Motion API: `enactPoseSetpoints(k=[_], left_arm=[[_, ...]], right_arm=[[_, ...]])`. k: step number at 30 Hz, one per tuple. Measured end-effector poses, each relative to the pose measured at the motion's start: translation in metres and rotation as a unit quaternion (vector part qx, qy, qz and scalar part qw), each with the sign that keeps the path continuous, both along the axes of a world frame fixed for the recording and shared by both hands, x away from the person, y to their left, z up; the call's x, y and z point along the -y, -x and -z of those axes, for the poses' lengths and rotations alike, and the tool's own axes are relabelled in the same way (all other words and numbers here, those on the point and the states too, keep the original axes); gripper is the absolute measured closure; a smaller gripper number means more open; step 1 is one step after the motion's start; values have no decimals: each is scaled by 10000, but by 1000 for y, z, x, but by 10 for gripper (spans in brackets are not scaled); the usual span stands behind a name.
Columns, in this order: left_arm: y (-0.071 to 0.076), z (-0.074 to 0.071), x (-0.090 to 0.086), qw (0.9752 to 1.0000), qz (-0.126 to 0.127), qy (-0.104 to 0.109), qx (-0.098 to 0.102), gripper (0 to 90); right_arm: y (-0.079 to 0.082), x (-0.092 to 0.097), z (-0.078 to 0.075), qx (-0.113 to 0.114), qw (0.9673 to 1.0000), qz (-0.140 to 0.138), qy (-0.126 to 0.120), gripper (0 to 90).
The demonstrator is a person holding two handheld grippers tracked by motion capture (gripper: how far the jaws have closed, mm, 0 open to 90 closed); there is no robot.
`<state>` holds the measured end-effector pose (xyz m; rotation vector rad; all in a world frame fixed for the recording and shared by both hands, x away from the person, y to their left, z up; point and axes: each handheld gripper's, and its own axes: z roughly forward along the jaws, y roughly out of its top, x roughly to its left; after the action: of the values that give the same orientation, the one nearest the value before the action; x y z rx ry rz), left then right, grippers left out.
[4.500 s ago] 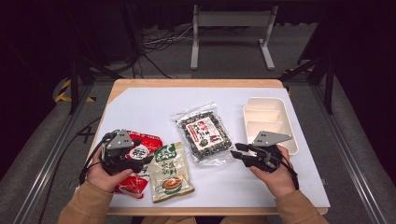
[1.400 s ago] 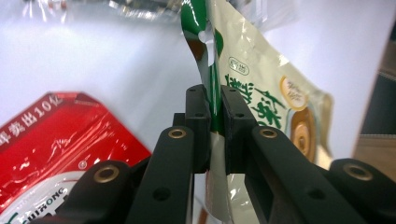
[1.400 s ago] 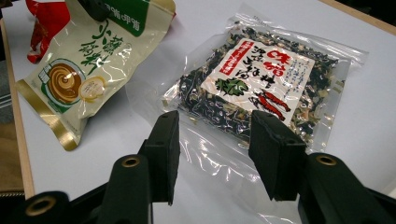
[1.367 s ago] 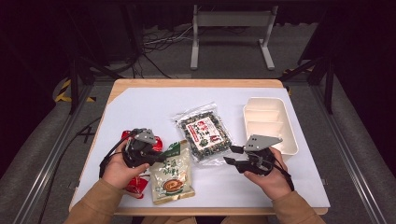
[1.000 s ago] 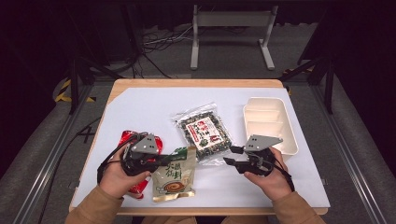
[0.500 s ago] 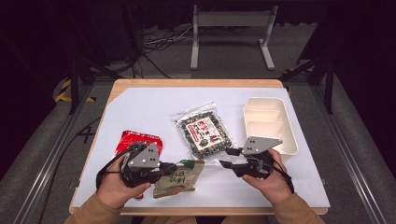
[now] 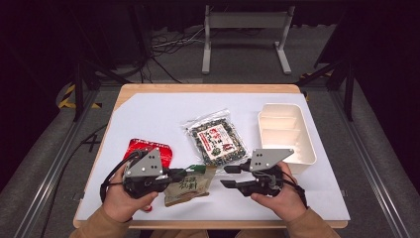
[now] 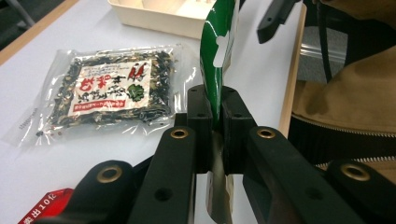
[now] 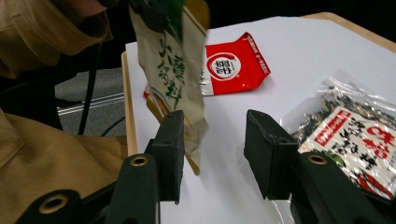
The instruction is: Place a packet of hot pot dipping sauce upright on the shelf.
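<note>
Left tool (image 7: 182,174) clamped on the green top edge of a beige-and-green printed snack pouch (image 7: 190,184), lifted off the white-covered worktop (image 7: 148,114) near its front edge. Right tool (image 7: 229,176) faces it, jaws part open and just been closing; pouch's edge sits between them, pads not pressing. Red foil packet (image 7: 148,147) lies toward the left edge. Clear bag of dark seaweed mix (image 7: 216,141) at centre. Cream divided plastic tray (image 7: 286,130) by the right edge.

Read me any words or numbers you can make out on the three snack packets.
"出10" on the red packet's corner; its round emblem is too blurred to read.
Clear seaweed packet: red brush characters on the white label, not legible.
Green packet, in the left tongs: green brush characters, not legible.
</note>
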<state>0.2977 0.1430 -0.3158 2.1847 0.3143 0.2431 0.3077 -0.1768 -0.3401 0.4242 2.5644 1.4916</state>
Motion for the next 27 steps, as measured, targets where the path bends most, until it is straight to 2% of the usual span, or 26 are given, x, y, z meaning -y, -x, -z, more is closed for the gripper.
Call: enactPoseSetpoints(k=[3, 8, 10, 13, 20, 21, 22, 23, 27], left_arm=[[-1, 1, 2, 10000, 17, 81, -48, 849], [-1, 3, 7, 9999, 111, 76, -70, 848], [-1, 4, 8, 9999, 132, 69, -73, 848], [0, 4, 11, 9998, 189, 62, -63, 848], [1, 5, 13, 9997, 246, 29, -67, 846], [1, 5, 14, 9997, 249, 18, -66, 846], [1, 6, 14, 9996, 261, 1, -59, 846], [1, 6, 14, 9996, 261, 1, -59, 846], [2, 6, 14, 9996, 278, -4, -55, 846]], right_arm=[[1, -8, -5, 76, 9999, -96, -2, 573], [2, -18, -9, 126, 9997, -217, 22, 576], [2, -20, -10, 132, 9996, -249, 34, 604], [3, -28, -14, 180, 9989, -384, 210, 690], [1, -37, -16, 165, 9976, -451, 490, 706], [0, -39, -17, 170, 9970, -500, 573, 711], [0, -43, -18, 201, 9952, -568, 776, 727], [0, -43, -18, 201, 9952, -568, 776, 727], [-1, -51, -26, 321, 9905, -676, 1156, 787]])
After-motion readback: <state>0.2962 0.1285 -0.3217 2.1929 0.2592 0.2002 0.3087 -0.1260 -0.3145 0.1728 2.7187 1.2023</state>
